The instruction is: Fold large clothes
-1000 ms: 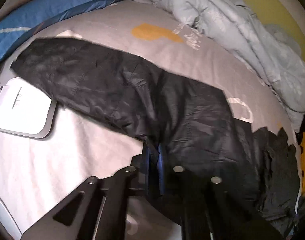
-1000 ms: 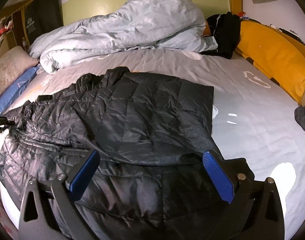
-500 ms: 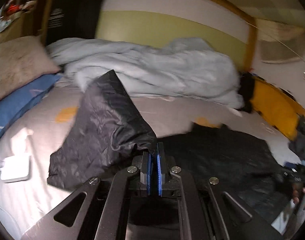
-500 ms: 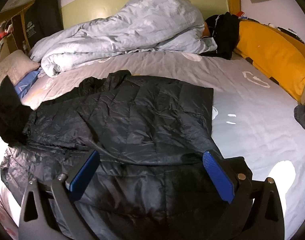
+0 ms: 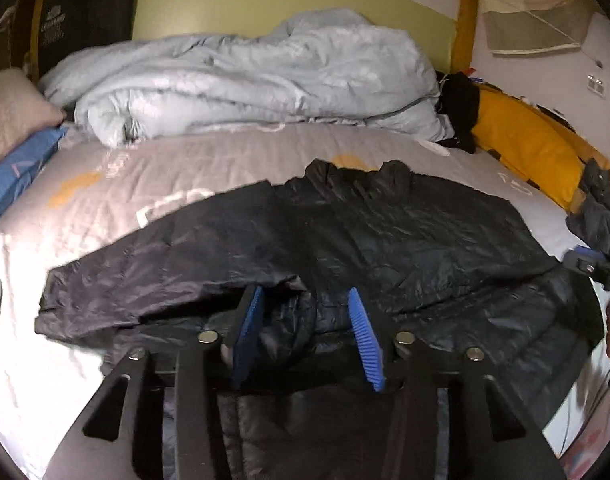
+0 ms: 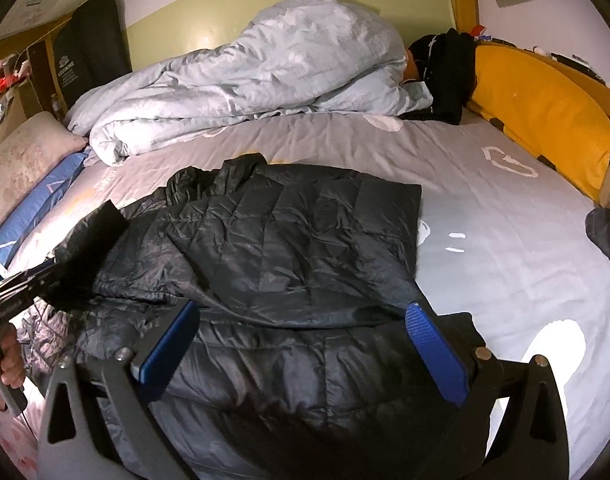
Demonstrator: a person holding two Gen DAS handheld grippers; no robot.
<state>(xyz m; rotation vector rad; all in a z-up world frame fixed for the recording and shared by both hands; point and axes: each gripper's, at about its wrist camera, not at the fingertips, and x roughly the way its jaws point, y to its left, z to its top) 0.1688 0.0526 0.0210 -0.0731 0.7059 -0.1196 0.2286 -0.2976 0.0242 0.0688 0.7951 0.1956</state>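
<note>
Black puffer jacket (image 6: 289, 248) lies on the bed (image 6: 505, 248); left jaws just opened, right jaws apart.

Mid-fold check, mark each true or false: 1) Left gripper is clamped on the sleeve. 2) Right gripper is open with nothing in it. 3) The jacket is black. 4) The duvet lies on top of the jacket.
1) False: the left gripper has just been opening; its pads stand apart and the sleeve lies released.
2) True: the right gripper stands wide above the jacket.
3) True.
4) False: the duvet is bunched at the headboard, apart from the jacket.
</note>
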